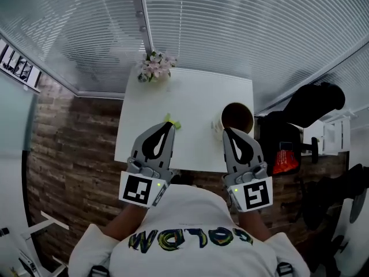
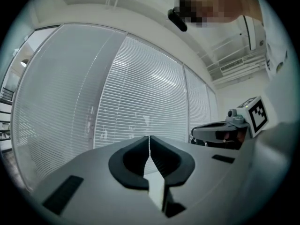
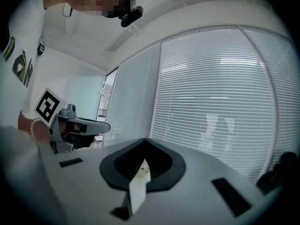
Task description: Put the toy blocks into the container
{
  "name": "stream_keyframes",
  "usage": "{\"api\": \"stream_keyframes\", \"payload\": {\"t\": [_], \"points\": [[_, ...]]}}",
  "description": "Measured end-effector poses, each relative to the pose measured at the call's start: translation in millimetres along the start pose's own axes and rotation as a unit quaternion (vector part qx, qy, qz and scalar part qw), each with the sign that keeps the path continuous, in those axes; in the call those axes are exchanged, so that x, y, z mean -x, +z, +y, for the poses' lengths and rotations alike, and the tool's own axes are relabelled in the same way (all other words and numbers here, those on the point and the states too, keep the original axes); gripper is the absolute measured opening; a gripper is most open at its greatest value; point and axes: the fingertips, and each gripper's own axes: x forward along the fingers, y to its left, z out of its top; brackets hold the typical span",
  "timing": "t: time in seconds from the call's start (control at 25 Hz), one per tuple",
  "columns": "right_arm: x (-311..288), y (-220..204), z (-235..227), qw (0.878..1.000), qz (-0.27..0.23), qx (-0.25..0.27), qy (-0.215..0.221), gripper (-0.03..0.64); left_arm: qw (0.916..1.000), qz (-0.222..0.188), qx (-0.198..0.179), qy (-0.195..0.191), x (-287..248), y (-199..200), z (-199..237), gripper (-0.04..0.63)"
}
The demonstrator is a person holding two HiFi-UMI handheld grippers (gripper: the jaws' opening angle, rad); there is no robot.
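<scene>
A round container (image 1: 237, 116) with a dark brown inside stands on the right part of the white table (image 1: 190, 97). A small yellow-green block (image 1: 173, 123) lies near the table's front edge and peeks out beside the tip of my left gripper (image 1: 169, 126). That gripper is shut and holds nothing; in the left gripper view its jaws (image 2: 149, 140) meet against the window blinds. My right gripper (image 1: 225, 131) is also shut and empty, with its tip just in front of the container. Its jaws (image 3: 143, 143) are level in the right gripper view. Both are held over the table's near edge.
A small pot of pink flowers (image 1: 154, 67) stands at the table's far left corner. To the right of the table are a black chair (image 1: 311, 105) and a red object (image 1: 283, 159). Window blinds (image 1: 230, 22) run behind the table. The floor (image 1: 75, 154) is wood plank.
</scene>
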Motion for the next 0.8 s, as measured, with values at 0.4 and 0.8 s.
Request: {"api": "stream_keyframes", "payload": {"t": [0.4,0.8], "points": [[-44,-6,11,1.0,0.011,-0.012,-0.005,0.008,0.9998,0.007,0.0,-0.02,-20,-6,40,0.018],[-65,-32,19,0.999,0.03,-0.022,0.027,0.031,0.9994,0.028,0.009,-0.018,-28,-28,53,0.015]]}}
